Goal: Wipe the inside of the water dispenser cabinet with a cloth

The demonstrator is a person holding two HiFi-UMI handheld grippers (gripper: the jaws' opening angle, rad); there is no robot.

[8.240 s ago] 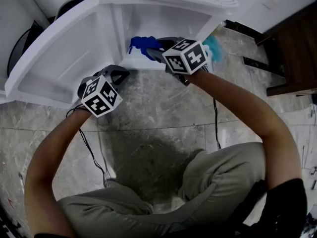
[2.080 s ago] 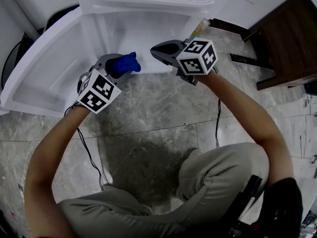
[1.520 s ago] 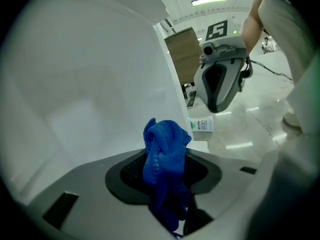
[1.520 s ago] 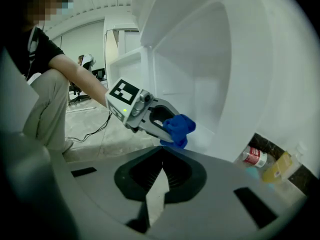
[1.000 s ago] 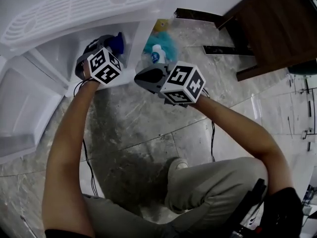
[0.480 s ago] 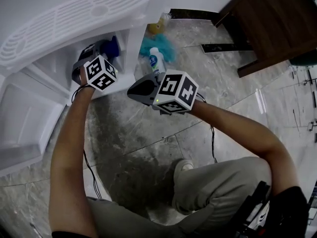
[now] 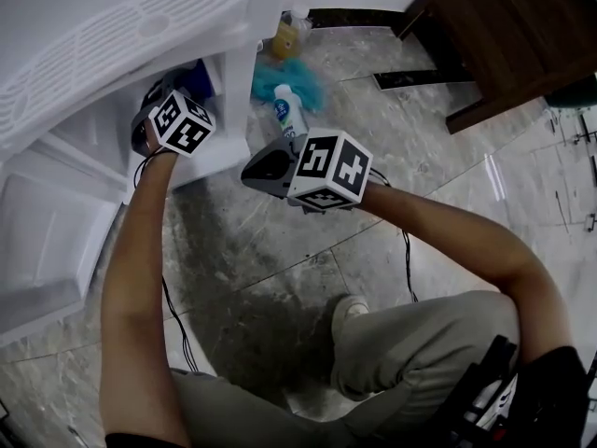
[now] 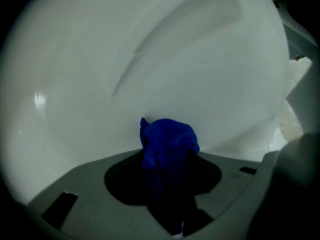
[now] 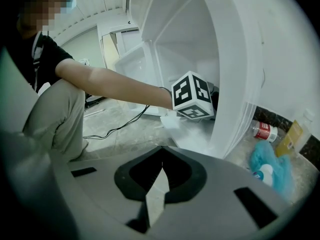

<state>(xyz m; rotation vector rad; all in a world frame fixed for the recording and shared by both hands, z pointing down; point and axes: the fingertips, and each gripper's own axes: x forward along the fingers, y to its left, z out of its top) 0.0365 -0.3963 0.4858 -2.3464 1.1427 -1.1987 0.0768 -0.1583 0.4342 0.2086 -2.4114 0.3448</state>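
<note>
We crouch over a grey marbled tile floor (image 7: 280, 241), with a thin black cable (image 7: 177, 315) trailing across it beside our knee. Our right gripper (image 9: 160, 167) hangs outside the cabinet, jaws pressed together with nothing between them. Its marker cube shows only black and white squares, no words. Further in, our left gripper (image 7: 183, 87) reaches into the white water dispenser cabinet (image 7: 233, 82) and pinches a bunched blue cloth (image 8: 167, 140), which sits right up against the pale inner wall. The jaw tips themselves are buried in the cloth. The cabinet door (image 7: 47, 241) stands swung open at our left, and a slotted white drip grille (image 7: 121, 45) lies above the opening. Just beyond the cabinet's right side, a white bottle with a blue label (image 7: 287, 112) rests by a fluffy teal cloth (image 7: 291, 80), with a yellowish bottle (image 7: 289, 35) and a red-labelled bottle (image 9: 263, 131) behind. The print on all three is too small to read. Dark wooden furniture (image 7: 504, 35) is cut off at the far right
</note>
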